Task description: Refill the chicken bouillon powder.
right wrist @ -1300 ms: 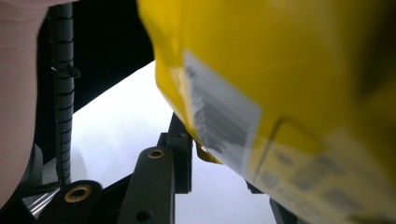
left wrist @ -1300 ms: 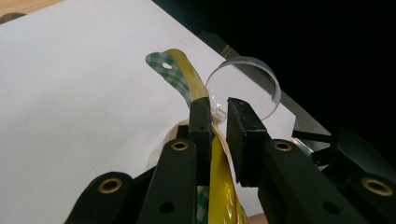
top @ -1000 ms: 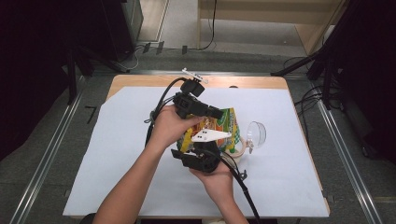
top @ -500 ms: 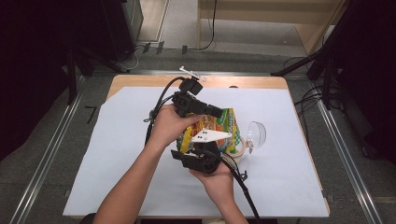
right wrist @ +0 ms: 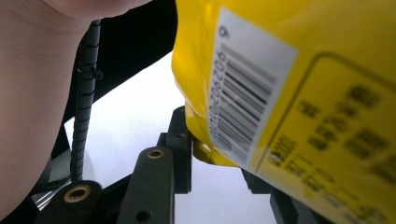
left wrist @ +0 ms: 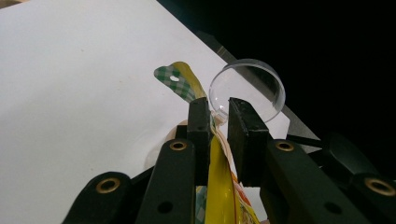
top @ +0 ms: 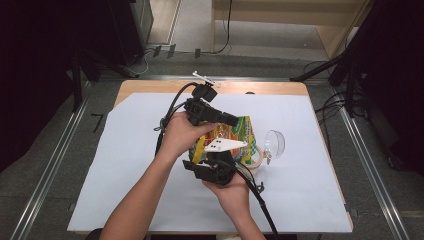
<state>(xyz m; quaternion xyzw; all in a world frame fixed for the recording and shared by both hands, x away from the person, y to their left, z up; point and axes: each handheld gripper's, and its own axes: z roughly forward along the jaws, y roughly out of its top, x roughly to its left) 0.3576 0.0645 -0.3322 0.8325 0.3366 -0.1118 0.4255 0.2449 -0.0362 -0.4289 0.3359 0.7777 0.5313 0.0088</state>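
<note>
Both grippers are on the snack bag [top: 231, 136], which you hold up off the white sheet [top: 125, 165] just left of the clear plastic lid [top: 274, 142].

Left gripper [left wrist: 215, 119]: jaws nearly together, pinching the bag's thin top seal — the yellow film runs between the pads. Right gripper [right wrist: 212, 156]: jaws partly closed around the bag's lower corner; the near jaw touches the film, the far one sits behind the bag, so I read it as a grip but a shallow one.

Risks:
- Pull the two apart and the top seal could slip out of the left jaws — little film is in the pinch.
- The right grip is on a rounded corner; it could pop off if you twist.
- A sudden tear would likely spill the contents over the sheet, and the lid is close enough to get knocked.

The left gripper view shows the seal and green-check hang tab [left wrist: 175, 80]; the right gripper view shows the barcode [right wrist: 243, 102] on the back panel. The high view shows the beige ring [top: 252, 159] under the bag.
</note>
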